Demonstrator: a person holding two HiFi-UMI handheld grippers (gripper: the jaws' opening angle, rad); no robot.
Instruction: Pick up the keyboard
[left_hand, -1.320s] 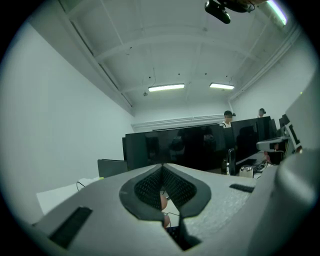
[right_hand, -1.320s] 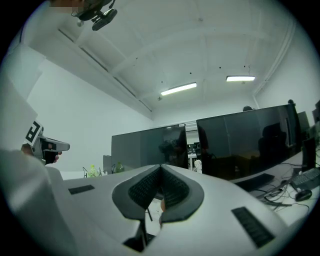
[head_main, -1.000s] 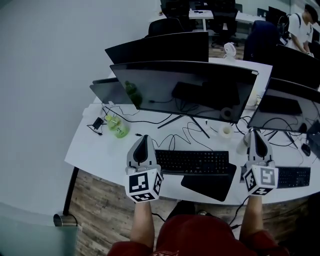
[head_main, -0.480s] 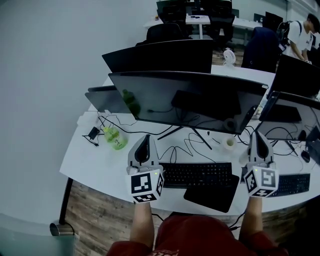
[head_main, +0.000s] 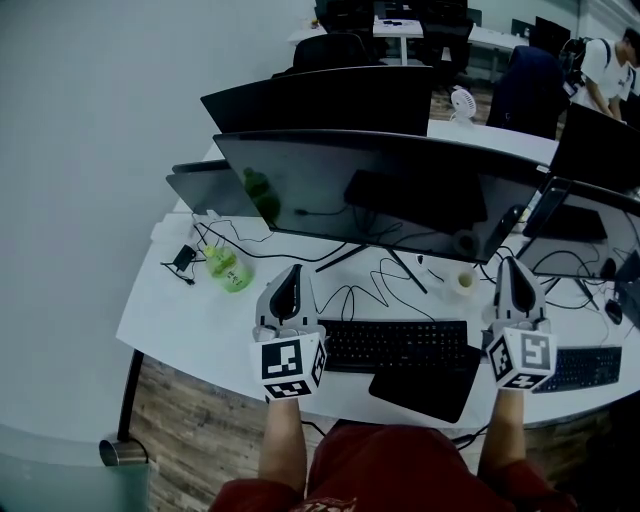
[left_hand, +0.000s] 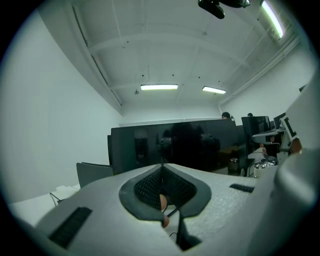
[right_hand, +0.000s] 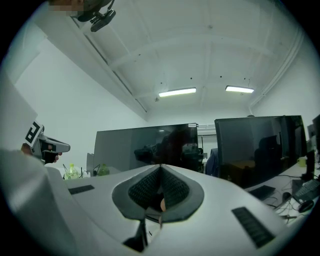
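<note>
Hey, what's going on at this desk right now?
A person at a white desk holds a two-jaw gripper in each hand. The left gripper and right gripper hover on either side of the flat black keyboard, both with jaws shut and nothing between them. The keyboard lies on the desk in front of a wide dark monitor, not yet picked up.

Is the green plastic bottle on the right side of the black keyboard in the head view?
No, the green plastic bottle sits on the white desk, left of the black keyboard.
</note>
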